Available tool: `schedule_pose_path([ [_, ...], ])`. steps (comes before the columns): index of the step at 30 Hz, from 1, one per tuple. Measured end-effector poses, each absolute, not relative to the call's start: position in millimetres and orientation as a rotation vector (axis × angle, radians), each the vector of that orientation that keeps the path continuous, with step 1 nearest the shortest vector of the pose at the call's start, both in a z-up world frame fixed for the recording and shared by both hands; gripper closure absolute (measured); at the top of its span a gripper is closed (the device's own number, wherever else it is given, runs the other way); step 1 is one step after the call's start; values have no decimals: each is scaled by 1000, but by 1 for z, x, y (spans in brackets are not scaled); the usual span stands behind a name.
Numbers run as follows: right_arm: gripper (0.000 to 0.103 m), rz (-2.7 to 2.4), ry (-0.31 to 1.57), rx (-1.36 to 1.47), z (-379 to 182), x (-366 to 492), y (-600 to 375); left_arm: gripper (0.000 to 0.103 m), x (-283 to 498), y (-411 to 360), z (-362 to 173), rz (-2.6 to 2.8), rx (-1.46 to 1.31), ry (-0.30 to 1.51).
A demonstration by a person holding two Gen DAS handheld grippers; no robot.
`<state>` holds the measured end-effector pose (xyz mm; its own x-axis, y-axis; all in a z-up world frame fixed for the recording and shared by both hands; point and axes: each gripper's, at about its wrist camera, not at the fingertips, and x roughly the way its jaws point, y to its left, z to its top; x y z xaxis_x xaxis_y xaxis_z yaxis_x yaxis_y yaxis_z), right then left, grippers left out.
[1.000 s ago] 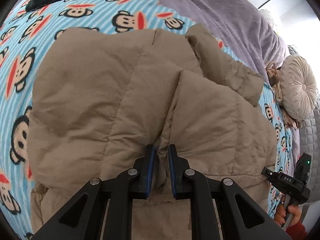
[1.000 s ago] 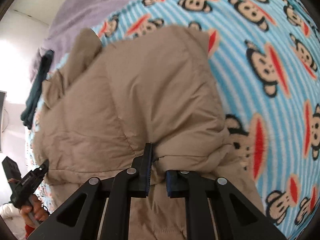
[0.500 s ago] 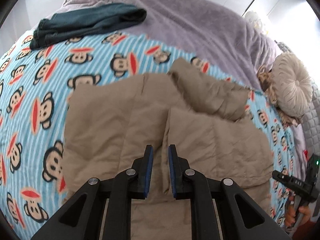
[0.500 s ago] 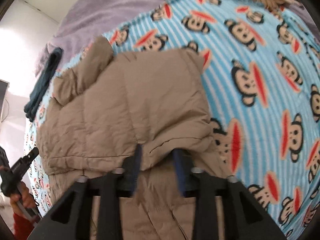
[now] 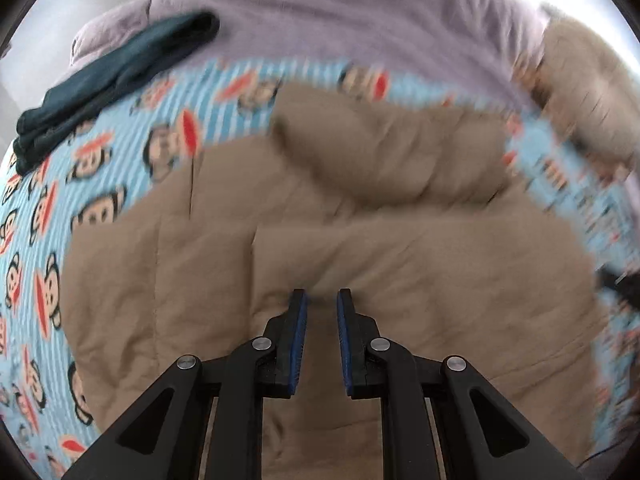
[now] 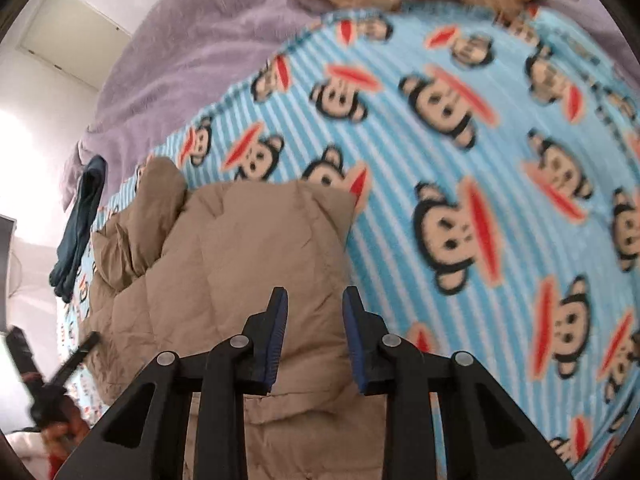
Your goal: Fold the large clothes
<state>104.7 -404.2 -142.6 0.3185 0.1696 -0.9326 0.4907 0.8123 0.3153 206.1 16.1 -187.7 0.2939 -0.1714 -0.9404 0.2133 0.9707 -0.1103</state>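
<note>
Tan quilted jacket (image 5: 360,248), one only, folded across the frame's centre on a blue monkey-print blanket (image 6: 480,128).
No readable writing shows. Left gripper (image 5: 319,300) stands narrowly parted over the jacket, gripping nothing; right gripper (image 6: 315,300) gapes wider, empty. One dark teal garment (image 5: 116,80) lies upper left.

Each camera sat on its gripper and looked down along the fingers, close above the bed. Both views shared the tan jacket (image 5: 360,248) (image 6: 248,264) and monkey blanket (image 5: 120,168) (image 6: 460,160).
</note>
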Motion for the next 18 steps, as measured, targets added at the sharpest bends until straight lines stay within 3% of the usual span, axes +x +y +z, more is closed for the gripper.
schedule_pose_path([
  [5, 72, -189, 1287, 549, -163, 102, -385, 86, 191, 43, -204, -255, -85, 1270],
  [12, 71, -193, 1338, 452, -207, 104, -381, 86, 187, 28, -212, -247, 37, 1233],
  [18, 67, -229, 1342, 392, -200, 106, -375, 86, 188, 27, -204, -208, 49, 1247],
])
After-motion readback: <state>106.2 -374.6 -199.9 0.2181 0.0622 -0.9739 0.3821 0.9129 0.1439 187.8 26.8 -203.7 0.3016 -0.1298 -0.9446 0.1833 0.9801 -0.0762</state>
